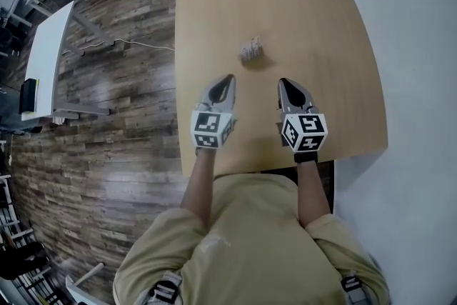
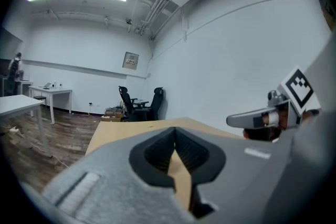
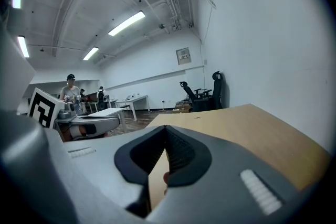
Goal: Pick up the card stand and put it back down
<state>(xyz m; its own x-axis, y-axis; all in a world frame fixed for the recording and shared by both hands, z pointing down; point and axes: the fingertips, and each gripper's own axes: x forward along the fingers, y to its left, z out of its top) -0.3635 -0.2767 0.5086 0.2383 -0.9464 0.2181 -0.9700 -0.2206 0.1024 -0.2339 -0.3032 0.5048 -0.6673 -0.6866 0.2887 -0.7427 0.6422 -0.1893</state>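
- While both claws hang low over the near half of the surface (image 1: 335, 25), your left claw (image 1: 227, 82) has its jaws pressed together. Nothing is between them. Its own view shows the tips (image 2: 175, 132) meeting, with only bare wood in the slit below.
- Your right claw (image 1: 284, 84) reads the same in its own view (image 3: 165, 129): jaws together, empty, aimed at the far edge and tipped slightly down.
- The two sit side by side and apart, one on each side of the line to the target, so either could take it.
- Look for the card stand (image 1: 251, 49) just beyond the tips and between them. It rests on the surface and neither claw touches it. Neither claw view shows it, probably because the jaws block it.
- Judging by this, the pick has not begun. You will need to spread one claw before closing in, since shut jaws would only nudge so small a piece.
- Further out, a wall lies to the right, wooden floor (image 1: 121, 153) to the left, and office chairs (image 2: 140, 102) past the far edge.
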